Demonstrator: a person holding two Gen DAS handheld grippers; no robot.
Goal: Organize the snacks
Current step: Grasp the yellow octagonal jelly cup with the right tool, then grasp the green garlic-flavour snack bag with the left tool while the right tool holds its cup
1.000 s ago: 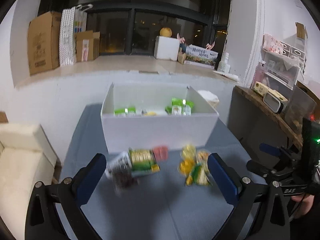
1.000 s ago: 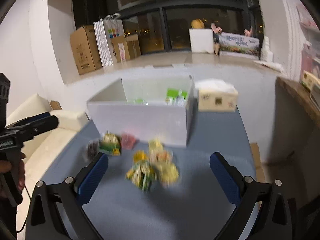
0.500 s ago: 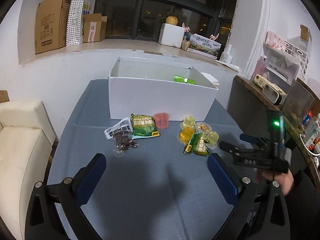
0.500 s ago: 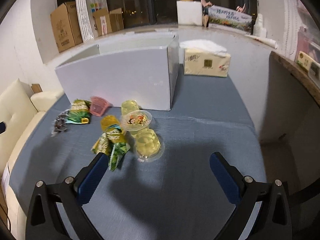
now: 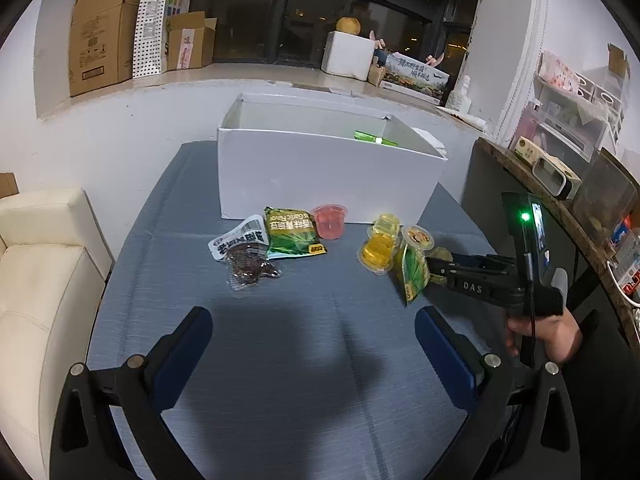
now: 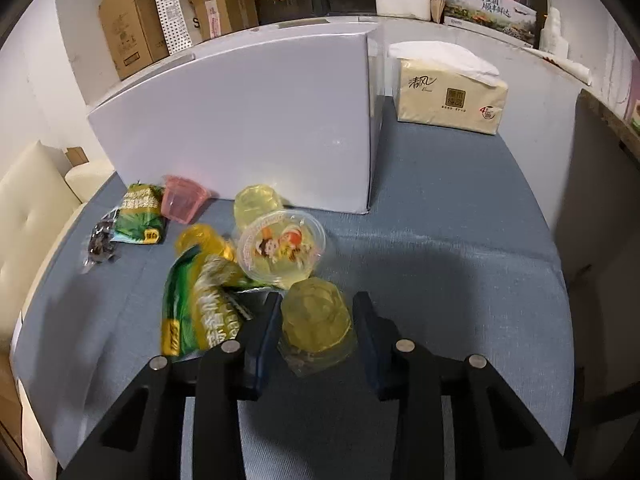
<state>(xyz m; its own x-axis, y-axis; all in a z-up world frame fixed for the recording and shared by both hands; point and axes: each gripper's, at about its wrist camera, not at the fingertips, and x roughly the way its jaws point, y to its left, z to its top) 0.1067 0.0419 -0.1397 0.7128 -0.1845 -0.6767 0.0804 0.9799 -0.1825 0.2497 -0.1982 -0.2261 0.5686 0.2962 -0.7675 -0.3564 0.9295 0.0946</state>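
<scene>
My right gripper (image 6: 316,322) is shut on a pale yellow jelly cup (image 6: 316,320) that stands upside down on the blue table. A green snack packet (image 6: 200,308) leans against its left finger. Behind it lie a jelly cup with a printed lid (image 6: 280,246), two more yellow cups, a pink cup (image 6: 182,198), a green packet (image 6: 140,218) and a dark packet (image 6: 98,242). The white box (image 5: 324,172) stands behind them with green packets inside. My left gripper (image 5: 312,334) is open and empty above the bare near table; the right gripper (image 5: 472,270) shows at its right.
A tissue pack (image 6: 450,94) stands right of the box. A cream sofa (image 5: 36,264) is at the table's left. A dark shelf with clutter (image 5: 568,200) runs along the right. Cardboard boxes (image 5: 104,36) sit on the window ledge.
My right gripper has moved forward and down into the snack pile and closed on the pale yellow jelly cup. The left gripper has drawn back a little and stays open.
</scene>
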